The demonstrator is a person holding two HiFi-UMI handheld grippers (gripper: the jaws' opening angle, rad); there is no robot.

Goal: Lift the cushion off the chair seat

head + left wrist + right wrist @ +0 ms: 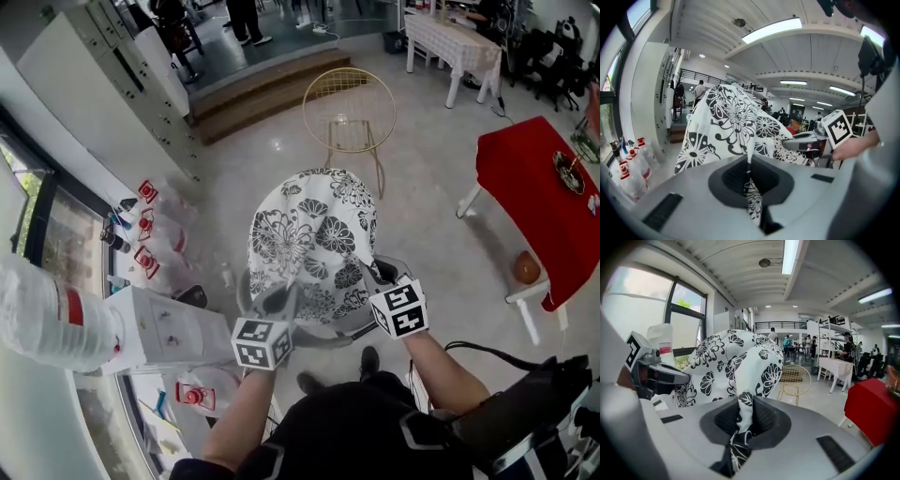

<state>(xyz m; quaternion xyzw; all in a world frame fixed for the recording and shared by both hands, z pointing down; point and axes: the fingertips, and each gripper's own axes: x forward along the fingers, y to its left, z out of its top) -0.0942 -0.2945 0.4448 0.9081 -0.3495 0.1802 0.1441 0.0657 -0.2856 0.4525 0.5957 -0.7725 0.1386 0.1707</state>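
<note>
The cushion (pixel 311 239) is white with black flower print and hangs in the air above a grey round chair seat (pixel 389 269). My left gripper (pixel 281 302) is shut on its near left edge, and my right gripper (pixel 377 277) is shut on its near right edge. In the left gripper view a fold of cushion (pixel 736 126) fabric is pinched in the left gripper (pixel 749 180). In the right gripper view the cushion (pixel 736 362) fabric runs down between the pads of the right gripper (pixel 740 418). Most of the seat is hidden under the cushion.
A gold wire chair (pixel 349 111) stands just beyond. A red-covered table (pixel 544 202) is at the right, with an orange ball (pixel 526 268) under it. A water dispenser (pixel 155 328) with a big bottle (pixel 42 314) and bagged bottles (pixel 159 239) are at the left.
</note>
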